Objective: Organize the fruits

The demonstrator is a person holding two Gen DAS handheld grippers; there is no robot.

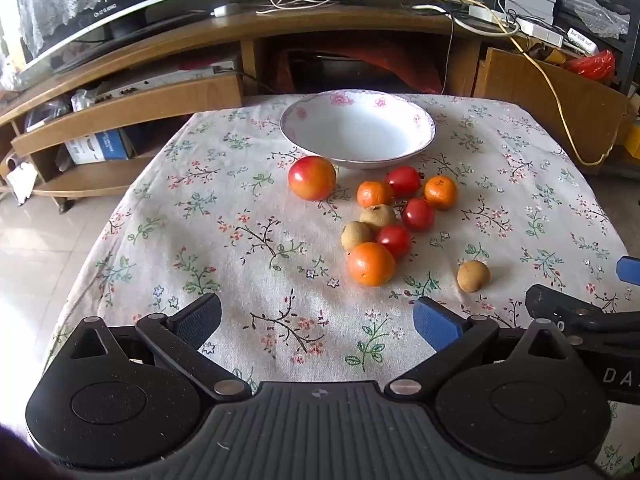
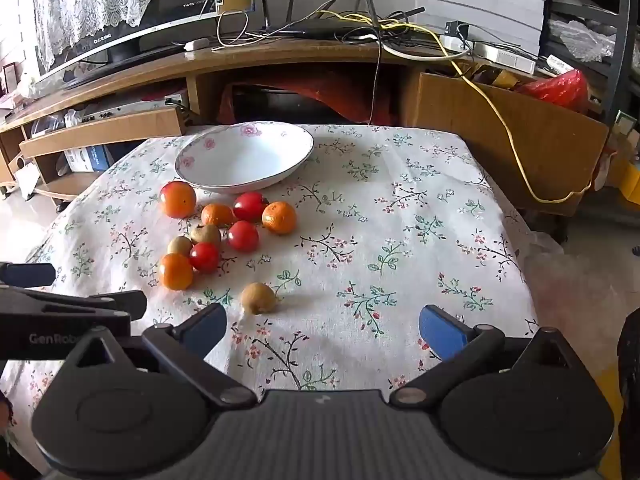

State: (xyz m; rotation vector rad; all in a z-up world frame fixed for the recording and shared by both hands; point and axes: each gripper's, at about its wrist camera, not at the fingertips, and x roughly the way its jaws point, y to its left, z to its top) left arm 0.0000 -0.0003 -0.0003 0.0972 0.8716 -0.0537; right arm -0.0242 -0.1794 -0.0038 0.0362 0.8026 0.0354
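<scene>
A white bowl (image 1: 357,130) (image 2: 245,156) with pink flowers stands at the far side of the floral tablecloth. In front of it lie several fruits: a red-yellow apple (image 1: 312,178) (image 2: 177,199), oranges (image 1: 371,264) (image 2: 279,217), red tomatoes (image 1: 417,214) (image 2: 243,235) and brown longans. One longan (image 1: 473,276) (image 2: 258,298) lies apart, nearest the grippers. My left gripper (image 1: 316,320) is open above the near cloth with nothing between its fingers. My right gripper (image 2: 323,328) is open too, the lone longan just ahead of its left finger.
The floral tablecloth (image 1: 240,240) covers a small table with edges dropping to a tiled floor at left. Behind it stands a wooden TV stand (image 1: 160,52) with a screen, cables and a yellow cord (image 2: 512,140). A cardboard box (image 2: 500,128) sits back right.
</scene>
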